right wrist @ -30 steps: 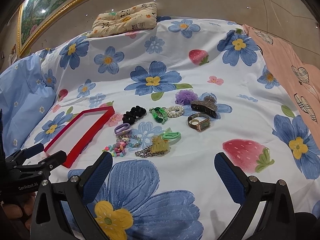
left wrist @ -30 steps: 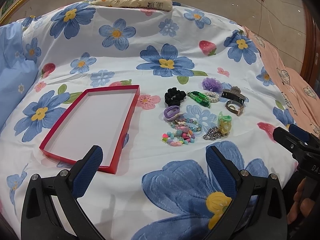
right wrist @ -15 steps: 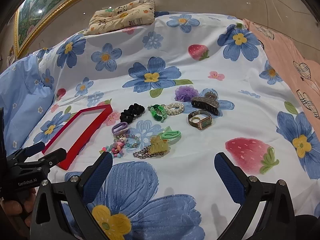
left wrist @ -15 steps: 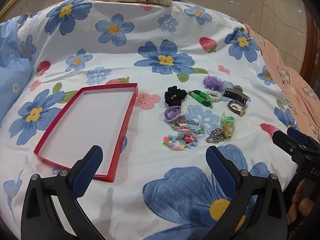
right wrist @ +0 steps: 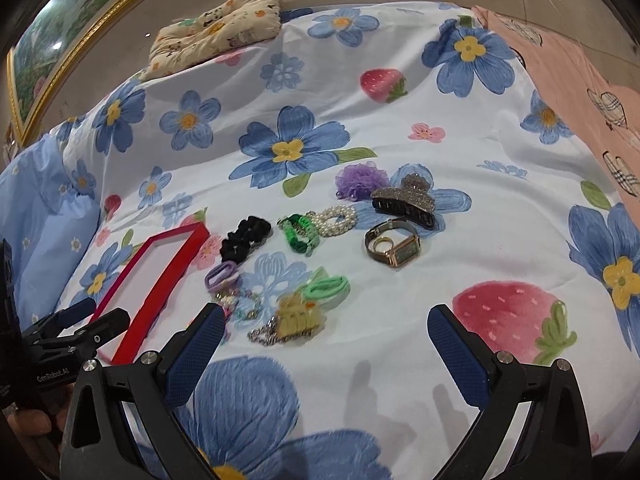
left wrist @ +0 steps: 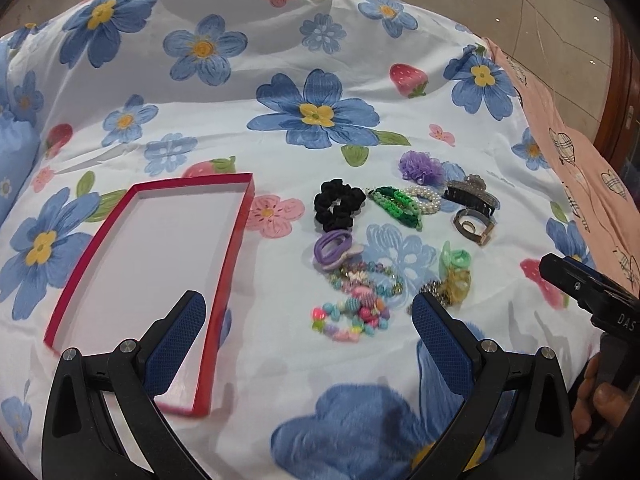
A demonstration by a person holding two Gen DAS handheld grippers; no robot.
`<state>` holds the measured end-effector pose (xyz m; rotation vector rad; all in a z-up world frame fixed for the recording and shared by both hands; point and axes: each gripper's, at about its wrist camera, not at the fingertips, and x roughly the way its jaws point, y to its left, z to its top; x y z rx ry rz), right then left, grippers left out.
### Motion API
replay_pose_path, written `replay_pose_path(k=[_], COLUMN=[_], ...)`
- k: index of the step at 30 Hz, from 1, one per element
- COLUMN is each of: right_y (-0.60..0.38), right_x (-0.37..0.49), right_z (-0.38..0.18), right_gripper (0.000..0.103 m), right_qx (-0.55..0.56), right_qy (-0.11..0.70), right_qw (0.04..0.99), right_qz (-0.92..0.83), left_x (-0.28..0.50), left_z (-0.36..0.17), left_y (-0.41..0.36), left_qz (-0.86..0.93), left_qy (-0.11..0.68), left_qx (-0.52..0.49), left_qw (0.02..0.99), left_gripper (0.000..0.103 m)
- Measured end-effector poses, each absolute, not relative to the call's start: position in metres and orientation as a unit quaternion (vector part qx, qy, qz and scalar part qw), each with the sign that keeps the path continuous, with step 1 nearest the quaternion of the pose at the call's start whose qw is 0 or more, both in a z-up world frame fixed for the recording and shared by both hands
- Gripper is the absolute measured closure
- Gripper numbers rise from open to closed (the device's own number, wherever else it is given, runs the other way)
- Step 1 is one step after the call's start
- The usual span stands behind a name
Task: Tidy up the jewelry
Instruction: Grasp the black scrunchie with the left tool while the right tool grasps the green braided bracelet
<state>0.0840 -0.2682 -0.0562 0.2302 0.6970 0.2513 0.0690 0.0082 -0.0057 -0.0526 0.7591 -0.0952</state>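
An empty red tray [left wrist: 232,236] lies on the floral bedspread, left of a cluster of jewelry: black scrunchie [left wrist: 338,204], green chain bracelet [left wrist: 396,204], pearl bracelet [left wrist: 426,197], purple pom [left wrist: 422,166], dark claw clip [left wrist: 472,196], gold watch [right wrist: 396,246], purple hair ties [left wrist: 334,246], colourful bead bracelets [left wrist: 352,318], green hair tie [right wrist: 328,286], yellow clip on a chain [right wrist: 296,318]. My left gripper [left wrist: 308,338] is open and empty, hovering just short of the bead bracelets. My right gripper [right wrist: 320,354] is open and empty, near the yellow clip.
A small patterned pillow [right wrist: 216,36] lies at the bed's far edge. A light blue pillow [right wrist: 44,216] is at the left, a pink blanket [right wrist: 580,68] at the right. A framed picture [right wrist: 52,60] hangs behind on the left.
Both grippers have moved forward and lower toward the jewelry cluster, which now looks larger. Jaws stay open; nothing on the bed has moved.
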Motion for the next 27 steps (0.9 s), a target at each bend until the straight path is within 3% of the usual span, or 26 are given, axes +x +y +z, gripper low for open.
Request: replay_pose_path(k=[7, 12, 15, 17, 22, 27], right_y=[-0.283, -0.283, -0.273, -0.264, -0.234, -0.215], right_x=[0.123, 0.154, 0.173, 0.187, 0.215, 0.24], right_z=[-0.062, -0.063, -0.064, -0.066, -0.076, -0.099], right_gripper=[0.009, 0.025, 0.033, 0.044, 0.054, 0.073], right_qx=[0.14, 0.152, 0.144, 0.144, 0.125, 0.11], right_qy=[0.362, 0.374, 0.38, 0.387, 0.408, 0.442], right_qw=[0.915, 0.908, 0.906, 0.901, 0.889, 0.872], right_qz=[0.108, 0.113, 0.119, 0.132, 0.167, 0.181], left_x=[0.112, 0.148, 0.169, 0.182, 0.212, 0.238], left_z=[-0.01, -0.015, -0.019, -0.023, -0.036, -0.053], left_y=[0.007, 0.009, 0.009, 0.009, 0.007, 0.002], left_qz=[-0.059, -0.066, -0.071, -0.072, -0.079, -0.087], left_qy=[0.394, 0.413, 0.426, 0.434, 0.454, 0.475], left_qx=[-0.031, -0.046, -0.053, -0.056, -0.058, -0.062], left_qw=[0.916, 0.907, 0.901, 0.896, 0.886, 0.874], left_gripper=[0.001, 0.007, 0.017, 0.019, 0.027, 0.038])
